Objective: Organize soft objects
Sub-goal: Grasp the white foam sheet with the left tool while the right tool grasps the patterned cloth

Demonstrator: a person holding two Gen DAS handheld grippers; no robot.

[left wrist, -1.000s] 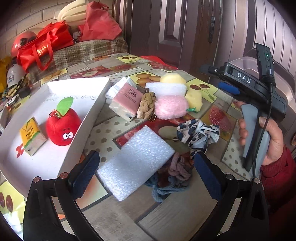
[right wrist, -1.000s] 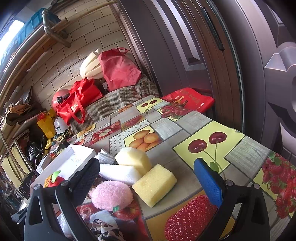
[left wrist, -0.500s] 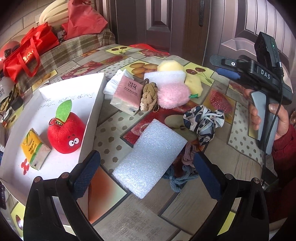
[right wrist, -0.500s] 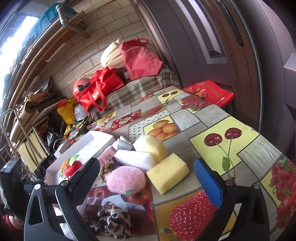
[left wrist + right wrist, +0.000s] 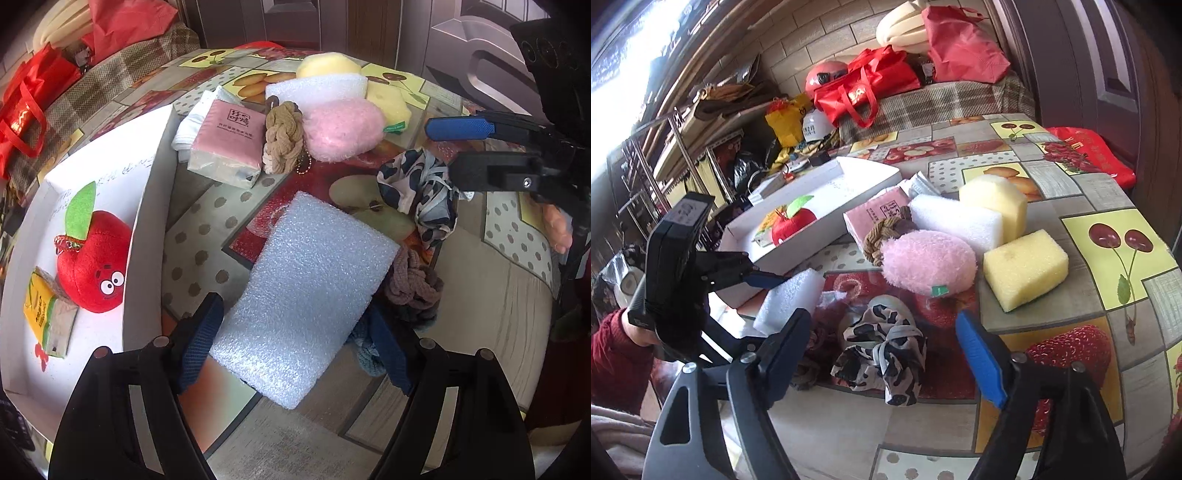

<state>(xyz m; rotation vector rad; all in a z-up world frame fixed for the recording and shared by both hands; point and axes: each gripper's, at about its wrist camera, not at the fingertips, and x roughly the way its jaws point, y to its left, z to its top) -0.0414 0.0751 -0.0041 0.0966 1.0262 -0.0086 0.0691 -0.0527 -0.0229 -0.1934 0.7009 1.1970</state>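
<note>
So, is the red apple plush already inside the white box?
Inside: the red apple plush lies on the white box floor, beside a yellow packet.

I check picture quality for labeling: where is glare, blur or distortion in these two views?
Right wrist view: daylight blows out the upper left corner; the table edge bends from fisheye. Left wrist view: even light, sharp foam sheet, black vignette at the corners, door lines curved.

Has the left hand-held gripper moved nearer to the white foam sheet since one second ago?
Yes. The left hand-held gripper has come forward and down; its closing jaws now flank the white foam sheet, beside the white box.
</note>
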